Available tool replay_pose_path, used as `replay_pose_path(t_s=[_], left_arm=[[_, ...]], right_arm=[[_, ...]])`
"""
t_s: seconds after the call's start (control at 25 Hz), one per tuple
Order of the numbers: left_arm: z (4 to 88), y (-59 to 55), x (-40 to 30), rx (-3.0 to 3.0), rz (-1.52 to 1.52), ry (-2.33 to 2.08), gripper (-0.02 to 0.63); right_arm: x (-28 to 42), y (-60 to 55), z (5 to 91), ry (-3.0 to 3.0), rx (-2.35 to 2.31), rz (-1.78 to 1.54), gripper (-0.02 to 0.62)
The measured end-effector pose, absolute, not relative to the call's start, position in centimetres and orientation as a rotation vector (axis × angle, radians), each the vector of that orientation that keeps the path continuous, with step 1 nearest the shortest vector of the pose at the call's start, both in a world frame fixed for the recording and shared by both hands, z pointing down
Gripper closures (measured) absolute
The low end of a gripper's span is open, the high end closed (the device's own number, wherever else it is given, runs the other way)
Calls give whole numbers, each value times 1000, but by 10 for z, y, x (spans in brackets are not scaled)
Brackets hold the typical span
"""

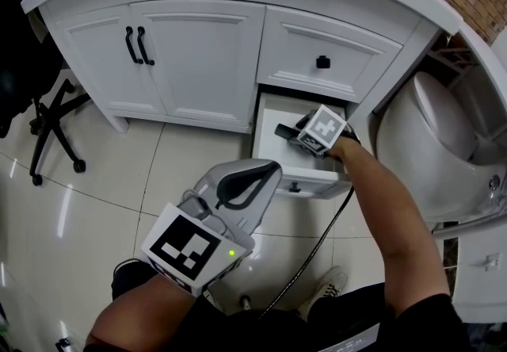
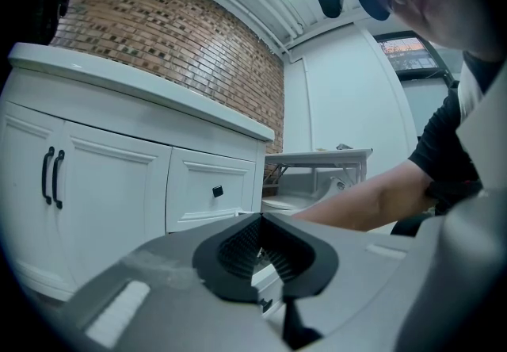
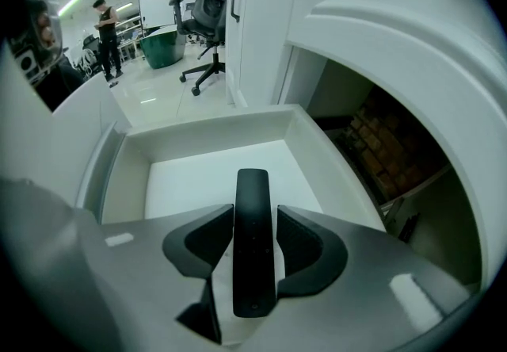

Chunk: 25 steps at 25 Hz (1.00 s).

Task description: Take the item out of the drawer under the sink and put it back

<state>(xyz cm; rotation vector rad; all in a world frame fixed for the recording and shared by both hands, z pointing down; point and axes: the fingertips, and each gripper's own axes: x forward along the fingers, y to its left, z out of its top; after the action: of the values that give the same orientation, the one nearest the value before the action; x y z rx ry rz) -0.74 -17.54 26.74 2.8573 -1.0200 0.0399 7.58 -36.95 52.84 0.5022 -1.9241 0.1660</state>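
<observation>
Floor [image 1: 103, 216]: glossy pale tile.
Drawer [image 1: 311, 178]: pulled out, white.
Right tool [image 3: 253, 214]: clamped on black item [image 3: 253, 255].
Left tool [image 2: 261, 219]: closed, empty.

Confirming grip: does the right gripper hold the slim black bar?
Yes, the right gripper clamps the slim black bar above the open white drawer.

The drawer [image 1: 313, 181] mid-frame in the head view is pulled out and open on top, so that's the way in. Its walls box in the sides, and the shut upper drawer [image 1: 329, 49] overhangs the back end. The right claw [image 3: 253, 220], clamped on a slim black item [image 3: 253, 263], takes up the space over the bare white bottom. The toilet [image 1: 424, 132] crowds the right of the frame. Tons of room over the tile floor [image 1: 95, 216] at lower left. An office chair [image 1: 55, 109] sits way off at the left edge.
</observation>
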Motion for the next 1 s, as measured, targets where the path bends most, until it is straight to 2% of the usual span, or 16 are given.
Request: replay_pose_path(t_s=[0.28, 0.32, 0.4, 0.48, 1.0], left_arm=[[273, -175, -10, 2852, 123, -1045, 600], [273, -176, -9, 2857, 117, -1046, 600], [273, -176, -9, 2863, 123, -1044, 600], [274, -175, -9, 2865, 123, -1039, 601], [273, -169, -11, 2868, 100, -1048, 600]], right_arm=[[72, -372, 494, -1972, 570, 51, 429], [70, -372, 488, -1984, 584, 25, 450], [74, -374, 476, -1976, 633, -31, 559], [75, -371, 463, -1982, 672, -49, 588], [90, -317, 366, -2220, 954, 50, 588]])
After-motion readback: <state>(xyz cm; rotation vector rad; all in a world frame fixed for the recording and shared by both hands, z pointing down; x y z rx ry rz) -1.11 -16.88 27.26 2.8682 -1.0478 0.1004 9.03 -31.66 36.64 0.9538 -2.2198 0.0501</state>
